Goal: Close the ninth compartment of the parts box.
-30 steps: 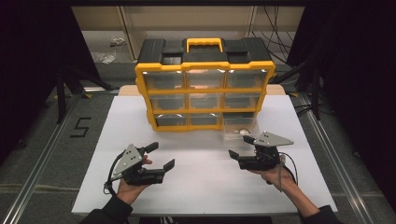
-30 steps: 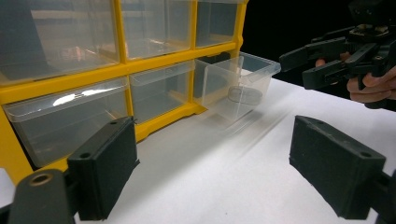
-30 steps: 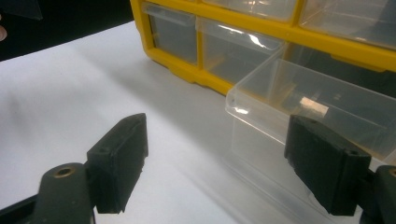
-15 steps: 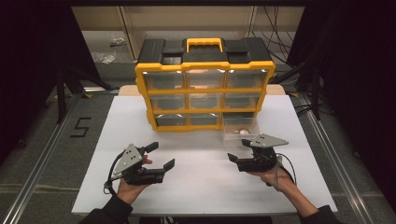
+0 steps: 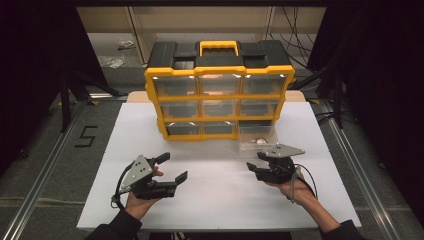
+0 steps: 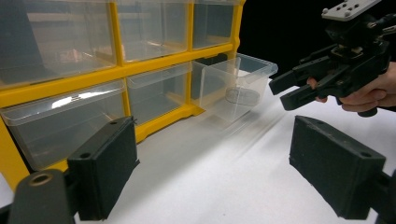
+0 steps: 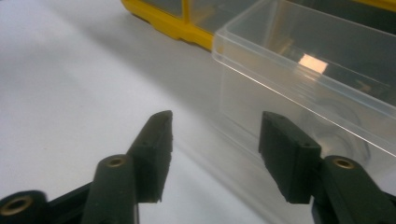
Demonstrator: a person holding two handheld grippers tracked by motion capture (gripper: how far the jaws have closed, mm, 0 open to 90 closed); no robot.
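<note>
A yellow and black organiser (image 5: 220,90) with clear drawers stands at the back of the white table. Its bottom right drawer (image 5: 257,135) (image 6: 238,81) (image 7: 303,84) is pulled out, with a small round piece (image 5: 261,141) (image 6: 243,96) lying inside. My right gripper (image 5: 254,162) (image 7: 219,149) sits just in front of that drawer, apart from it. Its jaws have just been closing, with nothing between them, and a gap remains. My left gripper (image 5: 172,167) (image 6: 219,172) rests low at the front left, wide open and holding nothing. The right gripper (image 6: 303,88) also appears far off in the left gripper view.
The white tabletop (image 5: 215,200) stretches bare between the two hands. Dark curtains flank the table, and grey floor with metal rails (image 5: 45,165) lies on both sides. Cables (image 5: 300,45) trail behind the organiser.
The right gripper's jaws stand narrower than in the earlier frames, and it has edged slightly left and lower. The left hand and the drawer look the same.
</note>
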